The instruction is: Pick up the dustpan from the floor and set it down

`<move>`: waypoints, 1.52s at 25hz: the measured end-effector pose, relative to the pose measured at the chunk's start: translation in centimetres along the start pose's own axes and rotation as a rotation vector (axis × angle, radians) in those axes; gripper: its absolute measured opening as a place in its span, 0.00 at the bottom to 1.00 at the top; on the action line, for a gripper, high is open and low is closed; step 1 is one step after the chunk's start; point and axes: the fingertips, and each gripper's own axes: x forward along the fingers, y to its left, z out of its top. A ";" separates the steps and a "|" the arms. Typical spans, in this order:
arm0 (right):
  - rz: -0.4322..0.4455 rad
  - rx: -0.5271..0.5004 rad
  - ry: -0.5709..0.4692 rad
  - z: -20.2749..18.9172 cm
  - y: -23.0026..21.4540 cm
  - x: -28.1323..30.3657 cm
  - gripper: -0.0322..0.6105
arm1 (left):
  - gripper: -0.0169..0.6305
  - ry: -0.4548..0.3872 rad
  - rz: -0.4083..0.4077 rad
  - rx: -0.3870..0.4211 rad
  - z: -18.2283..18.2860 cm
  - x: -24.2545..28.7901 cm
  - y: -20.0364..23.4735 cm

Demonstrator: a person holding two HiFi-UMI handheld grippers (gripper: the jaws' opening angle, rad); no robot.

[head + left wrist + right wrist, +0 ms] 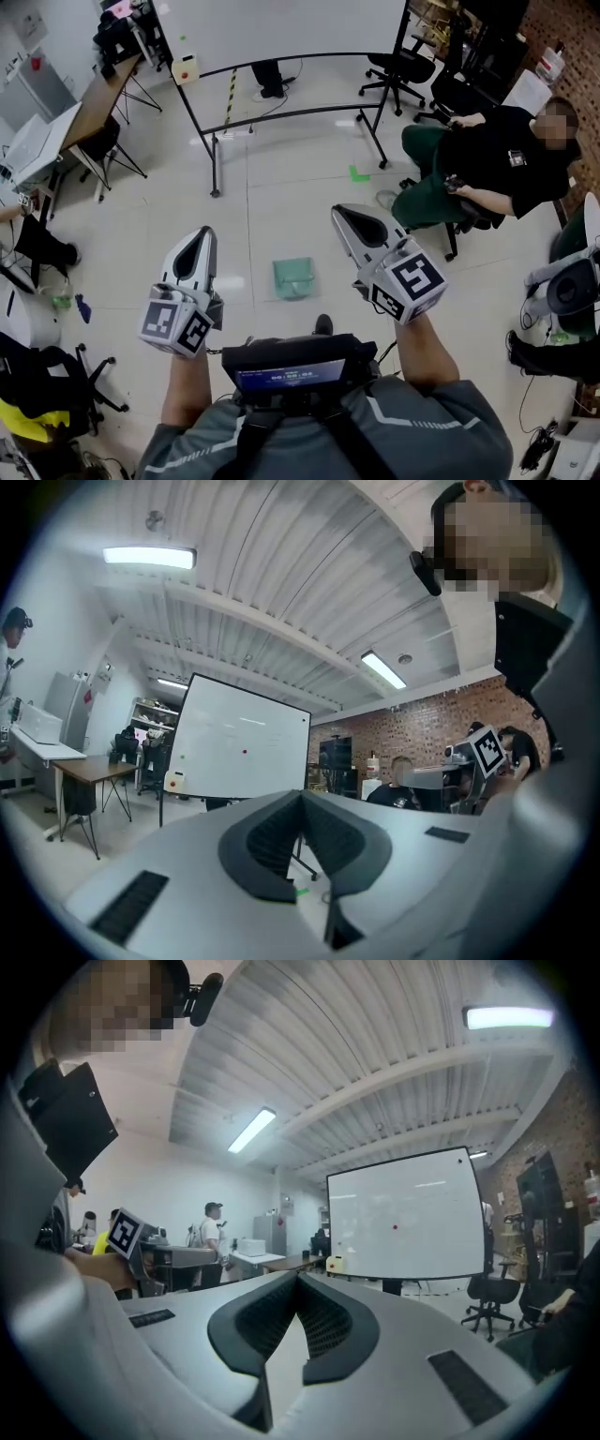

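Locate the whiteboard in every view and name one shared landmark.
Head view: whiteboard at the top centre.
Left gripper view: left of centre, mid-height.
Right gripper view: right of centre, mid-height.
Shared landmark: the cream box with a red button at the board's lower corner.

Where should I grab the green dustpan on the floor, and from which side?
Probably by its rim. The dustpan lies flat on the floor, and no handle can be made out from here. Come straight down from above with the jaws spread across one edge; a level approach would only push it along.
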 end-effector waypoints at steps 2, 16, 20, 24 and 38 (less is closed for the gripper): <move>0.026 0.004 0.000 0.0 -1.3 2.2 0.08 | 0.07 0.017 0.015 -0.013 -0.1 2.2 1.3; 0.036 -0.044 -0.020 1.8 -3.3 10.1 0.08 | 0.07 -0.005 -0.013 0.020 1.2 6.8 8.7; 0.091 -0.103 0.007 2.0 -1.7 12.0 0.08 | 0.07 0.009 -0.020 0.027 0.5 6.8 10.3; 0.205 -0.199 0.156 -0.6 0.8 13.8 0.17 | 0.07 0.031 -0.047 0.014 -1.2 7.3 10.5; 0.479 -0.256 0.659 -26.5 2.6 17.6 0.35 | 0.07 0.240 0.017 -0.084 -21.0 8.6 14.7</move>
